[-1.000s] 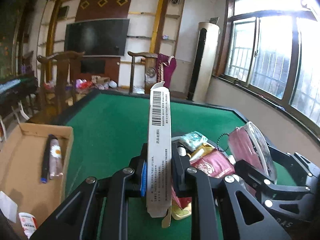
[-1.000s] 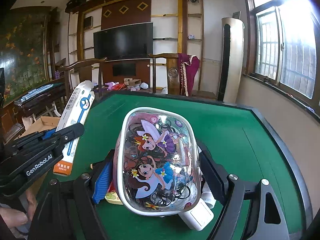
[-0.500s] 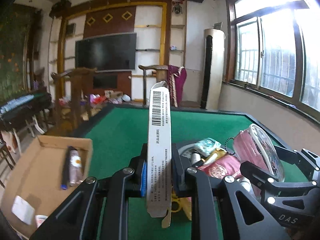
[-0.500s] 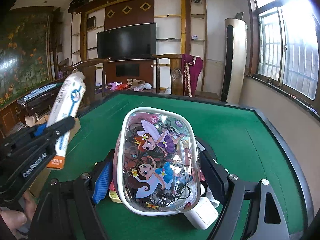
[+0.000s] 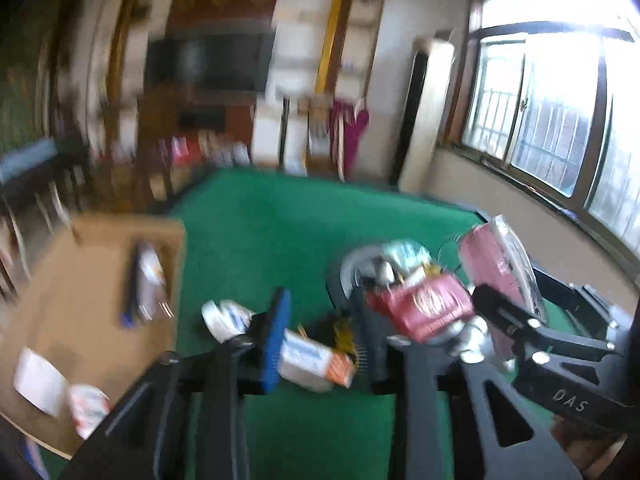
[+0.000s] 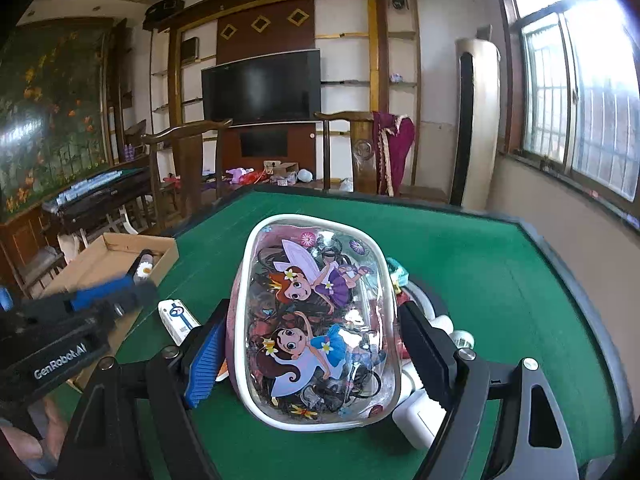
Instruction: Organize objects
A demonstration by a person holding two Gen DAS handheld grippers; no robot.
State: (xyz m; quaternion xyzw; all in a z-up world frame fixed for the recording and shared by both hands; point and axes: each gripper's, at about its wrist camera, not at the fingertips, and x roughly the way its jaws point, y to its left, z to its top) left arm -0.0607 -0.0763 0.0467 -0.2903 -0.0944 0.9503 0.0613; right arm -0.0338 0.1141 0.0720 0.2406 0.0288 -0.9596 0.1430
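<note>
Between just-opened left hand-held gripper (image 5: 320,340) jaws: white box (image 5: 280,344), released, tipped sideways.

A white box with an orange end (image 5: 308,354) is seen lying flat on the green felt, tipped toward ten o'clock. A fairy-print clear pouch (image 6: 316,320) is held upright, stuffed with hair ties.

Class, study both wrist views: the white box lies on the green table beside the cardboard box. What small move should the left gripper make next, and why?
Probably re-grasp. The left gripper has just been opening, and the white box lies on the green table, short of the cardboard box. I would lower the jaws around it, close, then carry it over. The right gripper holds the fairy pouch.
</note>
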